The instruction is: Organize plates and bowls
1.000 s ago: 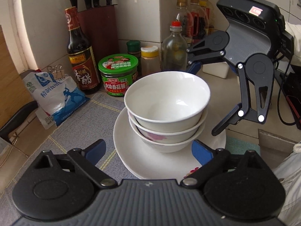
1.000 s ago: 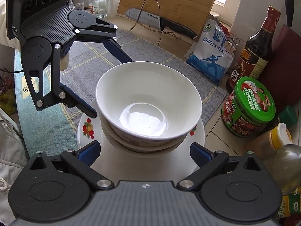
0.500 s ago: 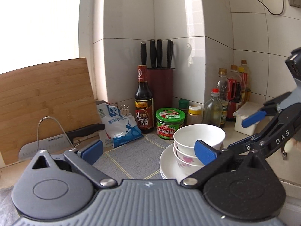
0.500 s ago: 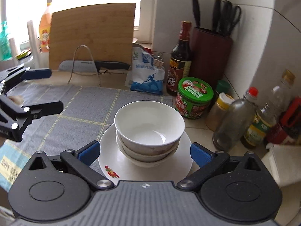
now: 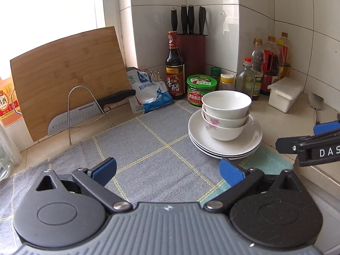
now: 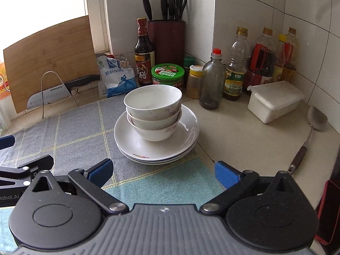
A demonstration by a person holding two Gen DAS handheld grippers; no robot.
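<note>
While both claws hang back from the dishes, the desk [image 6: 244,136] carries everything else: a pale stone top running into a tiled corner. Across its left part lies a grey checked cloth [image 5: 136,148] with a teal band at the near edge. A bamboo cutting board [image 5: 63,78] leans against the window side, and a wire stand in front of it holds a kitchen knife [image 5: 85,112].

On the cloth's right edge sits the stack of plates [image 6: 157,146], white and nested one on another, with the stack of bowls [image 6: 154,114] standing upright in the middle of the top plate. From the left wrist view the lowest bowl shows a pink flower.

Behind the dishes stand a dark red knife block [image 6: 166,40], a vinegar bottle [image 6: 144,53] and a green-lidded jar [image 6: 167,74]. To the right are a row of oil and sauce bottles, a white lidded box [image 6: 276,99] and a metal ladle [image 6: 312,131] lying flat.

The left claw [image 5: 167,171] has just been opening and now stands at its widest, nothing between its blue pads. The right claw [image 6: 162,173] is likewise spread wide and empty, near the plates but apart from them.
</note>
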